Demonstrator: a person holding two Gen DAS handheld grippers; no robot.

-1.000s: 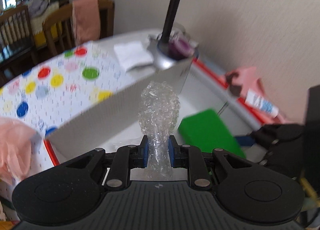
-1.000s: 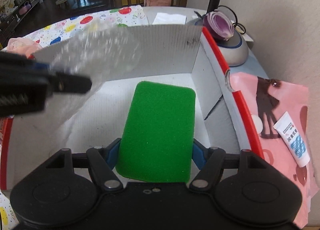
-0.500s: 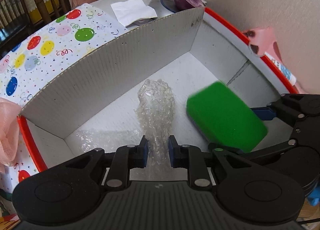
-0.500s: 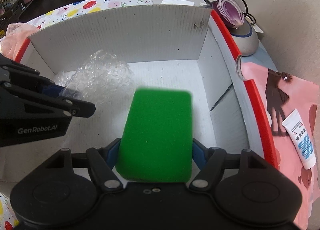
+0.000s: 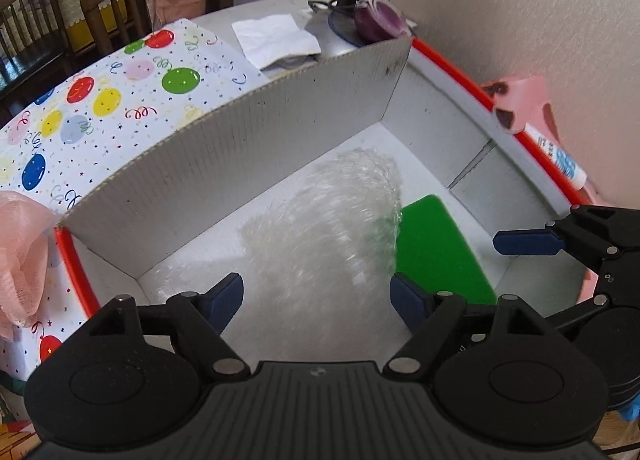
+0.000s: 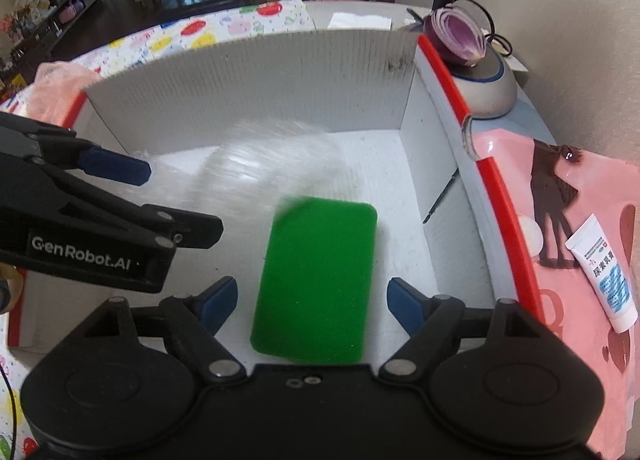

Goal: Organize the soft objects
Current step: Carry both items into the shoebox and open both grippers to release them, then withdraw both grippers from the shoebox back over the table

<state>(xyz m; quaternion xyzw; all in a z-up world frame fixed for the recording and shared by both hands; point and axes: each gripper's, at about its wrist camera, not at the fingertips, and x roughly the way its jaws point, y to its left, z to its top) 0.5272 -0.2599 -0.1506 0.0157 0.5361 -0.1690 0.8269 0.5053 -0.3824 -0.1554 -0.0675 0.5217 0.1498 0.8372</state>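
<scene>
Left wrist view: my left gripper [image 5: 316,296] hangs over the open white box [image 5: 224,147], jaws opening, already wide. The bubble wrap [image 5: 332,227] lies between them, blurred, and neither pad presses on it. It sits on the box floor, its long axis running from near my fingers up toward the far corner, the broad rounded end pointing away from me. Just right of it, touching or slightly under its edge, lies the green sponge [image 5: 436,252], flat on the floor, its long side slanting toward the right wall. My right gripper [image 5: 524,244] shows at the right edge of this view, over the box wall.

From the right wrist, my right gripper [image 6: 312,300] is also opening, fingers spread wide either side of the sponge [image 6: 320,284] with clear gaps at both pads; nothing is gripped. The sponge lies flat, its long axis pointing straight away from me toward the far wall, the far left corner smeared by blur where the wrap [image 6: 256,175] overlaps it. The left gripper [image 6: 116,171] reaches in from the left over the wrap.

Outside the box: a pink bag [image 6: 580,219] with a white tube [image 6: 604,272] on it, and half a red onion [image 6: 456,35] on a lamp base [image 6: 488,87]
</scene>
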